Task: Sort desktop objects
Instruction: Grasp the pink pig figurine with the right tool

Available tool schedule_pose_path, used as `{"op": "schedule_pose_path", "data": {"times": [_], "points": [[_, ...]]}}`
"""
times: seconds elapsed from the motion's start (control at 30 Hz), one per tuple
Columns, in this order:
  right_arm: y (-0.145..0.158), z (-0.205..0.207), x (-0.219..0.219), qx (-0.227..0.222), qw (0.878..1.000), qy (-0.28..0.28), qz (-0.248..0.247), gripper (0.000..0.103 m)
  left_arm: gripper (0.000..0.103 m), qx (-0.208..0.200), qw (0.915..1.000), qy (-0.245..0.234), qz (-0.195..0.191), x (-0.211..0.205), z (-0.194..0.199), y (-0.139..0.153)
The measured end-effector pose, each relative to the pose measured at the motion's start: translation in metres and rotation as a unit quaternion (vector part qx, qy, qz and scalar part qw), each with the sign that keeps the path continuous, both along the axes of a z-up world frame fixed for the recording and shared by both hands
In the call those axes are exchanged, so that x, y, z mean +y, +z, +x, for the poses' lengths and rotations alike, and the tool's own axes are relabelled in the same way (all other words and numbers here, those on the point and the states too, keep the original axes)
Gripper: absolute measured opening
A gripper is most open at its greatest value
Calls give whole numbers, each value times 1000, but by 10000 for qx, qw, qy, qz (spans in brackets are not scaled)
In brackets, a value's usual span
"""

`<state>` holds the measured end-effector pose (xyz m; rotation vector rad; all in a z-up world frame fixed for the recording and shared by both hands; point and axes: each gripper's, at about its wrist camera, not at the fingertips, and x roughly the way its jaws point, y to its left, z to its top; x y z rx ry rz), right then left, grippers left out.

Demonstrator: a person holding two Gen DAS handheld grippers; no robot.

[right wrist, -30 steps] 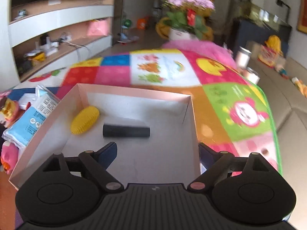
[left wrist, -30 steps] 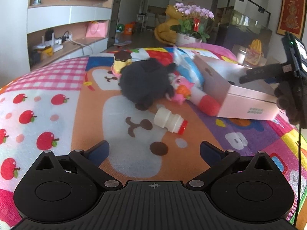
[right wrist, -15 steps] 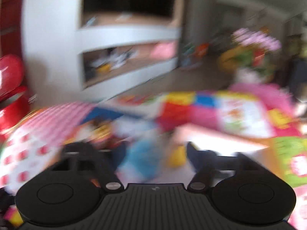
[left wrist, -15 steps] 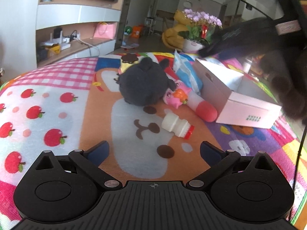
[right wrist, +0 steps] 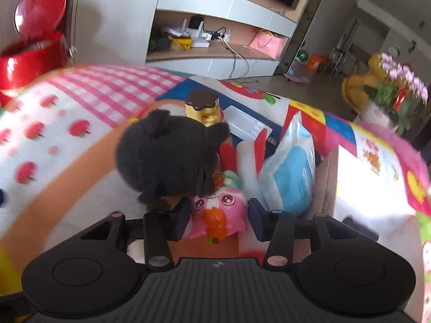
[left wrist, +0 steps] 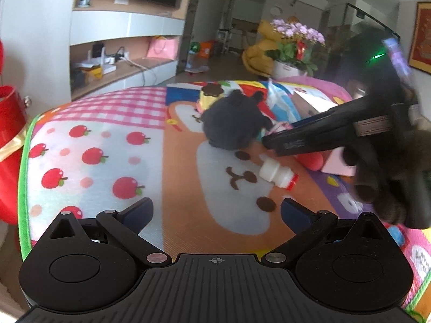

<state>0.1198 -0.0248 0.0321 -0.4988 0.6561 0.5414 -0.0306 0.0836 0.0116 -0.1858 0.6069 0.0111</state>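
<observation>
A pile of objects lies on the colourful mat. A black plush toy (right wrist: 172,158) sits beside a pink cartoon toy (right wrist: 219,212), a blue-and-white packet (right wrist: 291,172) and a pudding-shaped toy (right wrist: 203,107). My right gripper (right wrist: 217,216) is open, its fingers on either side of the pink toy. In the left wrist view the right gripper (left wrist: 272,141) reaches down by the black plush (left wrist: 234,123), above a small white bottle with a red cap (left wrist: 278,175). My left gripper (left wrist: 215,211) is open and empty above the mat.
An open pink cardboard box (right wrist: 361,185) stands right of the pile. A red bucket (left wrist: 8,148) stands off the mat's left edge. Wall shelves (right wrist: 215,35) and a flower pot (left wrist: 293,51) are beyond the mat.
My right gripper has swung left from over the box to the pile and now straddles the pink toy. My left gripper has drawn back a little.
</observation>
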Motion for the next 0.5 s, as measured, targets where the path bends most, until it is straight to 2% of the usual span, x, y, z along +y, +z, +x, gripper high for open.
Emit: {"op": "schedule_pose_path", "data": {"times": [0.1,0.23,0.37,0.5], "points": [[18,-30,-29,-30,9995,177,263,46,103,53,9999,-88,44,-5,0,-2],[32,-62,-82,371,9969,165,680,46,103,42,9998,-187,29,-13,5,-3],[27,-76,-138,848,9913,-168,996,46,103,-59,9983,-552,157,-33,19,0],[12,-85,-173,764,9898,-702,977,50,103,-149,9937,-967,545,-55,41,2]]}}
